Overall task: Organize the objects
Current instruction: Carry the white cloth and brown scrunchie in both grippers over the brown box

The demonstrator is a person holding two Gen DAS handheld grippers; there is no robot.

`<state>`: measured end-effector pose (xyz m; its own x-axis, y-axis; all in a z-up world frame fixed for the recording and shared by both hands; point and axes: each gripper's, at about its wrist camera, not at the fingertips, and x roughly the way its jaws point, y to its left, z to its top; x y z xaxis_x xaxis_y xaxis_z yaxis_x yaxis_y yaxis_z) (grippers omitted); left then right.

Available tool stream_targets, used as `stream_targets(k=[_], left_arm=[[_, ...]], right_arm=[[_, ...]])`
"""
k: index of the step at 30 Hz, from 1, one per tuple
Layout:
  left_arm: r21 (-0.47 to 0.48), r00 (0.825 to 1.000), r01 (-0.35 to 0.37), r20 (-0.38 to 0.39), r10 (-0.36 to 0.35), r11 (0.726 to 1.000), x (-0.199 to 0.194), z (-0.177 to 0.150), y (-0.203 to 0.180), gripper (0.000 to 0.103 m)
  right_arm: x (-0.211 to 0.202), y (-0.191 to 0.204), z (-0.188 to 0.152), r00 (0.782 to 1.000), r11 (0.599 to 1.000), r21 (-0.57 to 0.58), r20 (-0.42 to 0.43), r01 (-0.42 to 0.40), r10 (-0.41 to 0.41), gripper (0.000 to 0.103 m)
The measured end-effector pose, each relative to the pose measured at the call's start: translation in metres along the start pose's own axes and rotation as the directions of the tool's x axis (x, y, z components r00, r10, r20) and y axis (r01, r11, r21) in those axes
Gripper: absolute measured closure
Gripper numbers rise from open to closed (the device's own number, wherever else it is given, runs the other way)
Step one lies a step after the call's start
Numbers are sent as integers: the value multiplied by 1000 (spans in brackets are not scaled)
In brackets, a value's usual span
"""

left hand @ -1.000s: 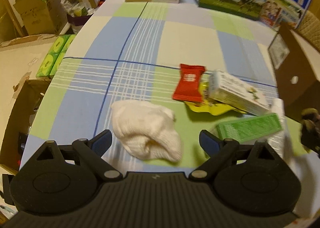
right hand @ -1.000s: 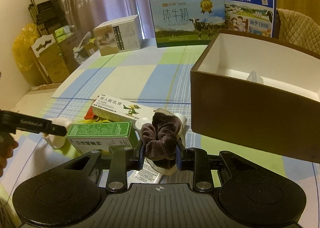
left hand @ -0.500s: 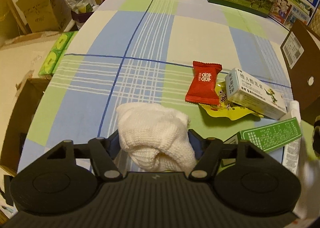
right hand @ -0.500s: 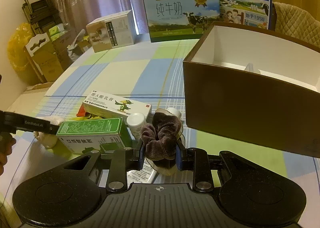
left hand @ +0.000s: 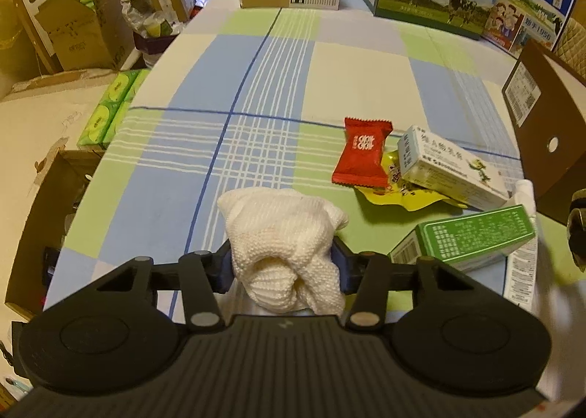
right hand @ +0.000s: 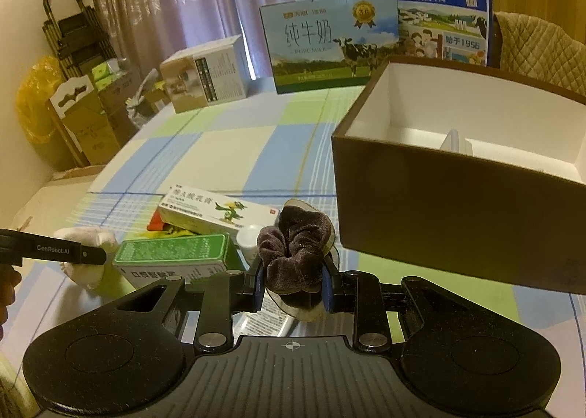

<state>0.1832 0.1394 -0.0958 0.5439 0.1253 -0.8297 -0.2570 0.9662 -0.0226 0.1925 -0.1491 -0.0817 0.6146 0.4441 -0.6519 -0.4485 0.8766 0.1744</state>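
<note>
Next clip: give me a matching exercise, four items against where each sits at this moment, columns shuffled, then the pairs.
Items:
1. white knitted cloth
2. dark brown scrunchie
3. red candy packet
4. white ointment box

Places:
A. flat on the tablecloth, free of both tongs
B. pinched in the right tongs
C. lying partly on the yellow wrapper
D. pinched in the left tongs

Pairs: 1-D, 2-B, 3-A, 4-C

White knit sock (left hand: pixel 284 235), brown scrunchie (right hand: pixel 295 253), plaid blue-green tablecloth (left hand: pixel 256 88)
</note>
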Motion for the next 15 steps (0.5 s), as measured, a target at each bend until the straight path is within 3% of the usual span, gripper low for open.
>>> stream_targets(k=[7,15], left_arm=[[21,997,15,72,-16,1000,-30,2,-13,57],[111,977,120,165,-137,987,-80,14,-60,57]], right_arm=[[-15,-1,5,999,1000,12,35,-14,14,77],[-66,-10,29,991,999,31,130,-44,40,77]])
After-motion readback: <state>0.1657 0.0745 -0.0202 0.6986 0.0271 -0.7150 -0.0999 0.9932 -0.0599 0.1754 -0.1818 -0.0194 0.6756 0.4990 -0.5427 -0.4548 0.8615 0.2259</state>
